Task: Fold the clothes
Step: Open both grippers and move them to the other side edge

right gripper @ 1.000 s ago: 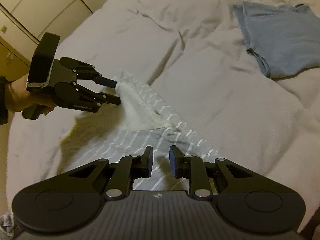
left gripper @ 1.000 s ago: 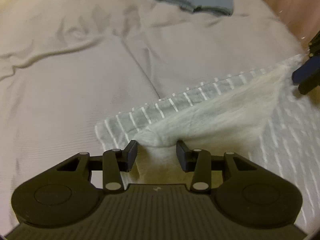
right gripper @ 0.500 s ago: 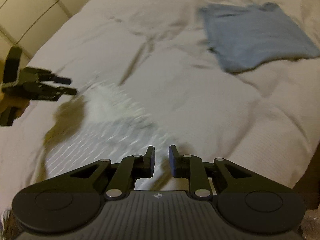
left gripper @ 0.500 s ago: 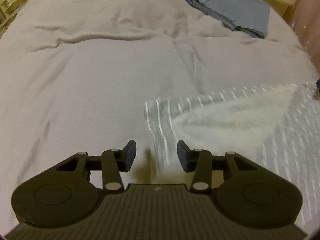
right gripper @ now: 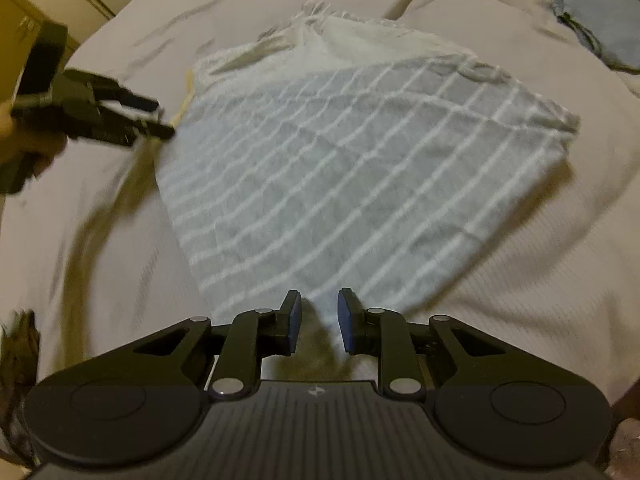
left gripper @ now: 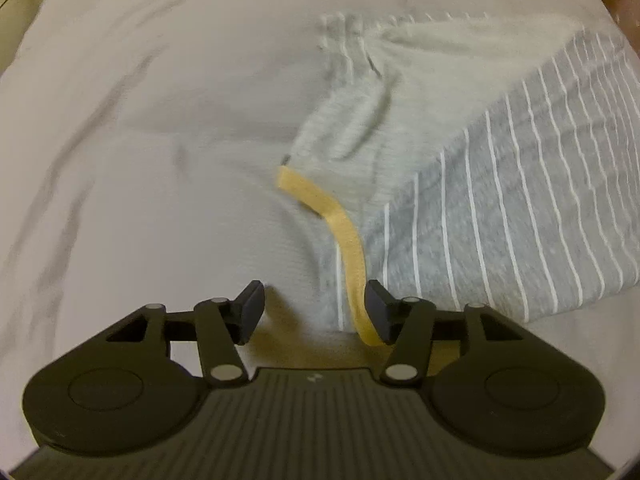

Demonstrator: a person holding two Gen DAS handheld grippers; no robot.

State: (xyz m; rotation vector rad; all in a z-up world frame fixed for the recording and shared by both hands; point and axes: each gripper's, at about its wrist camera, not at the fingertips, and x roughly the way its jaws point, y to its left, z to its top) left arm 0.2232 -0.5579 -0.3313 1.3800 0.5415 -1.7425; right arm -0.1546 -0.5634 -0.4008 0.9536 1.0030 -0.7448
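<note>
Presently the striped garment (right gripper: 352, 168) lies on the bed (left gripper: 140, 140) in a rough folded slab, one corner turned over to show its pale inside, and a yellow band (left gripper: 344, 236) trailing loose, so squaring and further folds look outstanding. Your left gripper (left gripper: 316, 308) hovers low at the garment's edge, jaws apart around the band without clamping. Your right gripper (right gripper: 318, 320) sits at the near corner, jaws parted, holding nothing.

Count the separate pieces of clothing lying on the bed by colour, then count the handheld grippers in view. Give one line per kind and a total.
Grey garment with white stripes, pale fleecy inside and yellow strap showing: 1
Blue garment at the far edge: 1
Grippers: 2, the left gripper and the right gripper
Total: 4 things on the bedcover
</note>
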